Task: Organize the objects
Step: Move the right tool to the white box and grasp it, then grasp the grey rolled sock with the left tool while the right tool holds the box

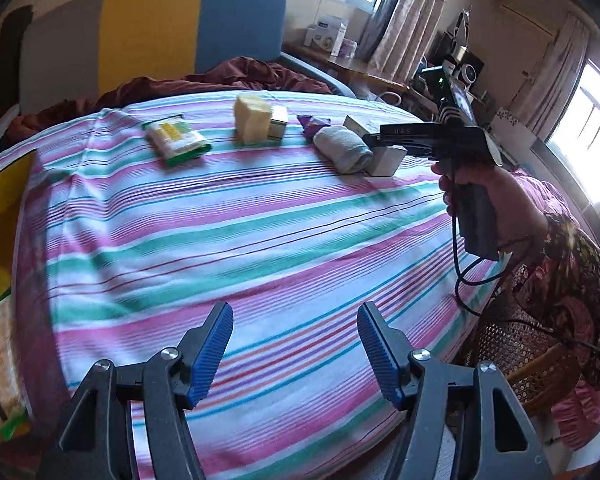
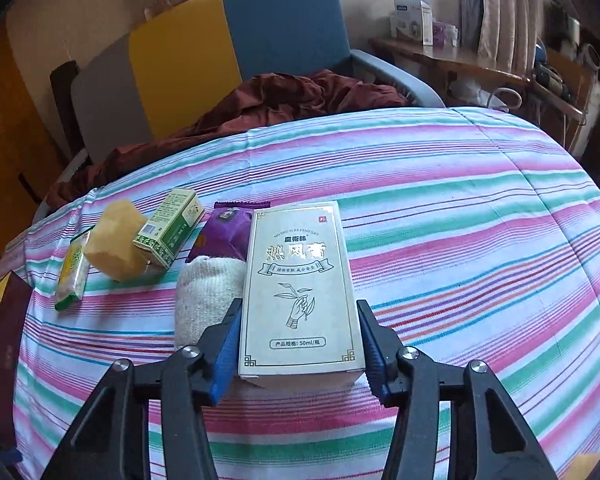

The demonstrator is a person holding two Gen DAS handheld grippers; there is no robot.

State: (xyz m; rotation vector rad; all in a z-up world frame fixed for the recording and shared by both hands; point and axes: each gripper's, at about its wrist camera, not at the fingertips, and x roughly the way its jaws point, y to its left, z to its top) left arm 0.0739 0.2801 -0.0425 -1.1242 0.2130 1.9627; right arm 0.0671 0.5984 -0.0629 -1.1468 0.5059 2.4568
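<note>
- Tall cream cardboard box with gold lettering (image 2: 300,292) lying flat on striped pink, green and white bedsheet (image 2: 480,240); long axis running away from the camera, printed face up, top end far
- Right gripper (image 2: 300,344) clenched on the box's near end, blue pads at both long sides
- Rolled white sock (image 2: 204,292) touching its left side
- Left gripper (image 1: 296,356) released, empty, above bare sheet

- Open striped bedspread (image 1: 260,240) is left free ahead of the left gripper (image 1: 296,354).
- The white box's (image 2: 300,288) left flank is crowded by the rolled sock (image 2: 206,296); its right is unobstructed.
</note>
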